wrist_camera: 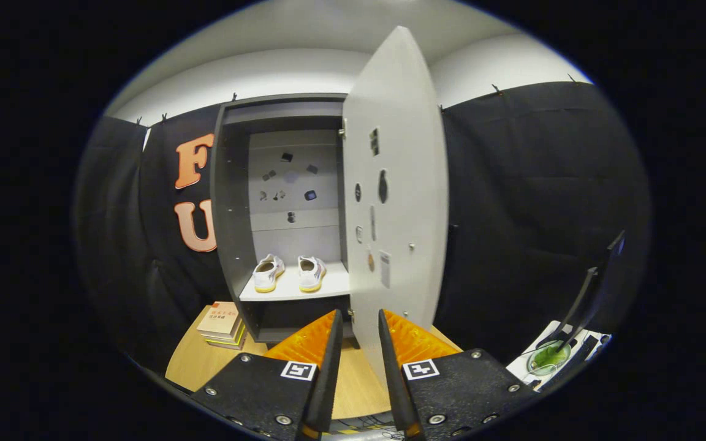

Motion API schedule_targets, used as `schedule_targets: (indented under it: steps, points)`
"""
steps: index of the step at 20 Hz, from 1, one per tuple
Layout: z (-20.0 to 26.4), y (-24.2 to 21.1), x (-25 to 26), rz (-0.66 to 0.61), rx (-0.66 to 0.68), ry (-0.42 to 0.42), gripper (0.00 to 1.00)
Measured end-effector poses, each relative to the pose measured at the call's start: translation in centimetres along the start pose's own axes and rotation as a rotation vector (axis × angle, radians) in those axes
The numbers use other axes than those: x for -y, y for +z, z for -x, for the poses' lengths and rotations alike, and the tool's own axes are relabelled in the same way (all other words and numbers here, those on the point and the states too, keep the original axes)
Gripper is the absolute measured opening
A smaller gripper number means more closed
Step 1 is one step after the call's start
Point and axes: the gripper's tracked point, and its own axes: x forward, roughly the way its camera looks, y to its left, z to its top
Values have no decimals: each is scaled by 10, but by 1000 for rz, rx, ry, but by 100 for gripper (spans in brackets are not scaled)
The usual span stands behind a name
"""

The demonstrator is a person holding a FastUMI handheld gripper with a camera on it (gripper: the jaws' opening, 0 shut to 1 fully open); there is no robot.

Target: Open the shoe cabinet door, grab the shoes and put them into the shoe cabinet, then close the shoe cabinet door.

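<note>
Shoes (288, 273) inside open cabinet (233, 202).

Two shoes (289, 273) rest side by side on the cabinet shelf (336, 286)

Shoe cabinet door (399, 202) swung open, edge just ahead of the parted, empty claw (359, 324), cabinet opening (285, 202) free left of it, pair of shoes (288, 273) filling the shelf (334, 283), stack of books (223, 324) on the counter (353, 386) beside the cabinet's base.
</note>
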Motion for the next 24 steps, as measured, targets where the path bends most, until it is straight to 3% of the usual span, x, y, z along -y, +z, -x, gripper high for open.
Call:
schedule_targets:
  steps: [3,7,11,16,24]
  points:
    - [-9,-9,48,-34,-15,-29,40]
    - [-46,-25,84,-47,-57,17,44]
    - [-77,-31,78,-83,-65,134,49]
    - [-77,-30,76,-127,-40,248,53]
    - [-86,-33,61,-85,-43,306,53]
